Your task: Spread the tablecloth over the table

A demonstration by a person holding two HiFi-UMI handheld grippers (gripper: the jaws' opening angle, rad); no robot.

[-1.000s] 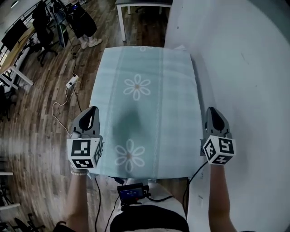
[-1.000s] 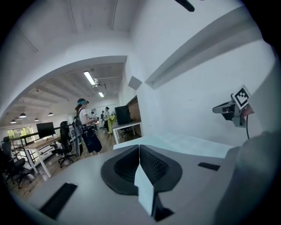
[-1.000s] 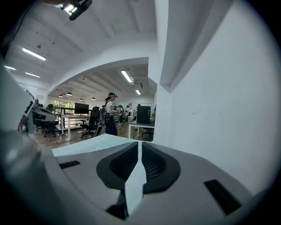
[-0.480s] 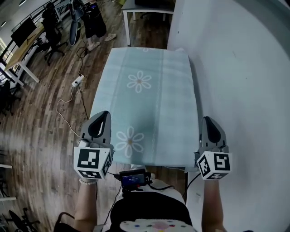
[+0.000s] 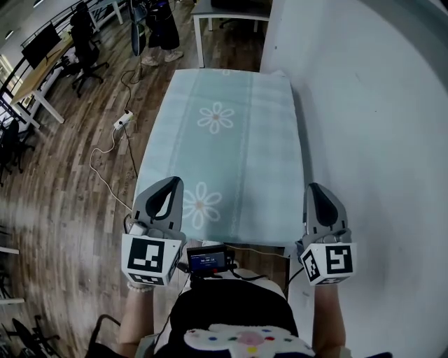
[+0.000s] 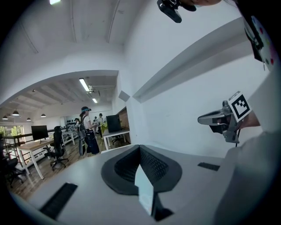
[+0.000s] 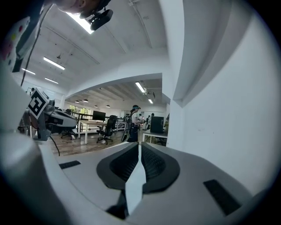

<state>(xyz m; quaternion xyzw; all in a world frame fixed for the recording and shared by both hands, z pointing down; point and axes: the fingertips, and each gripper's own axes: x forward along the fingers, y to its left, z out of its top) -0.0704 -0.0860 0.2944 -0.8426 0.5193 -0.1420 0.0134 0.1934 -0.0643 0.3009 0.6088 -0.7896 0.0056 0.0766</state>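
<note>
A pale teal tablecloth [image 5: 231, 154] with white flowers lies flat over the long table, which runs away from me beside the wall. My left gripper [image 5: 170, 183] sits at the cloth's near left corner and my right gripper [image 5: 316, 189] at its near right corner. Both point away from me, roughly level. In the left gripper view the jaws [image 6: 139, 147] are shut with a pale strip of cloth [image 6: 145, 191] pinched between them. The right gripper view shows the same: jaws [image 7: 139, 145] shut on a pale strip of cloth [image 7: 134, 186].
A white wall [image 5: 371, 105] runs close along the table's right side. Wood floor [image 5: 63, 196] on the left carries a power strip with a cable [image 5: 124, 120]. A person [image 5: 162, 28] stands beyond the far end near a white desk [image 5: 224, 10]. Office chairs and desks fill the upper left.
Both grippers have drawn back toward me and lifted a little, staying shut. The cloth's near edge has come along with them, and the view has pulled back from the table.
</note>
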